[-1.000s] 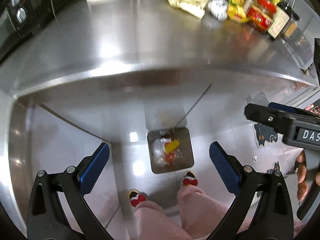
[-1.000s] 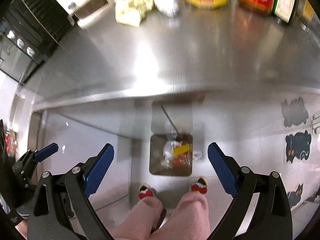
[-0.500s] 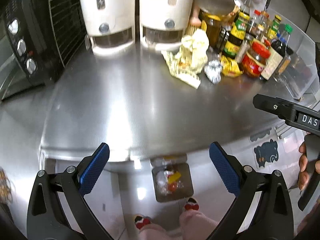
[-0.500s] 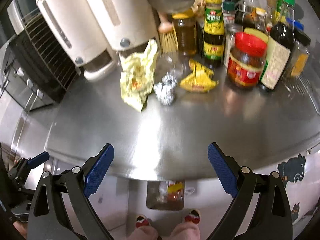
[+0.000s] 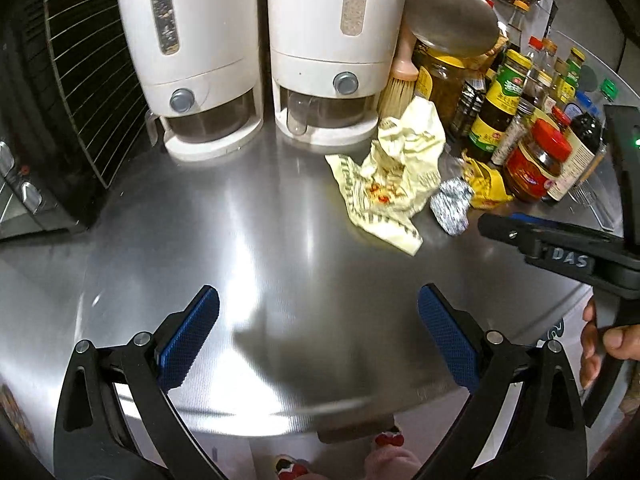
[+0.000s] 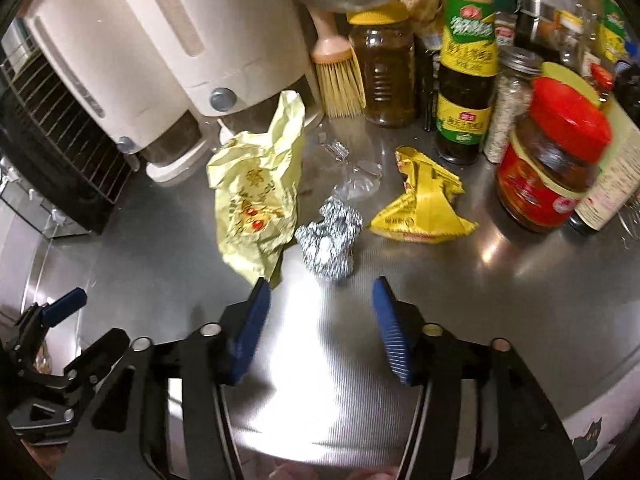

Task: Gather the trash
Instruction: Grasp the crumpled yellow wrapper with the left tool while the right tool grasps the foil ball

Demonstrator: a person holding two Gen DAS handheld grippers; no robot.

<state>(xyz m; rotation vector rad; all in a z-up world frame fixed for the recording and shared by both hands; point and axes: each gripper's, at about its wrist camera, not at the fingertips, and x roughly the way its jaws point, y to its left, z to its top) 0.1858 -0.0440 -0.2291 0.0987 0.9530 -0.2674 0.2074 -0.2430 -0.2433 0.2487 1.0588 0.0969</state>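
1. The left gripper (image 5: 318, 334) hangs over bare steel at the near edge of the counter (image 5: 260, 240), its blue pads set wide apart with nothing between them.
2. The right gripper (image 6: 320, 320) is over the same counter, nearer the trash; its jaws are closing, with only bare steel in the gap. A hand (image 5: 600, 340) grips its handle at the right of the left wrist view.
3. Just beyond the right gripper lies the crumpled foil ball (image 6: 330, 236), the landmark for the rest.
4. The pale yellow wrapper (image 6: 256, 196) lies crumpled, touching the foil ball on its left.
5. The bright yellow packet (image 6: 424, 208) lies just to the foil ball's right, apart from it.
6. A scrap of clear plastic (image 6: 356, 176) sits just behind the foil ball.
7. Right of the packet, farther from the foil ball, stands a red-lidded jar (image 6: 556, 160).
8. Behind the foil ball stand a brush (image 6: 340, 76), sauce bottles (image 6: 466, 80) and, toward the left, two white dispensers (image 5: 260, 60).
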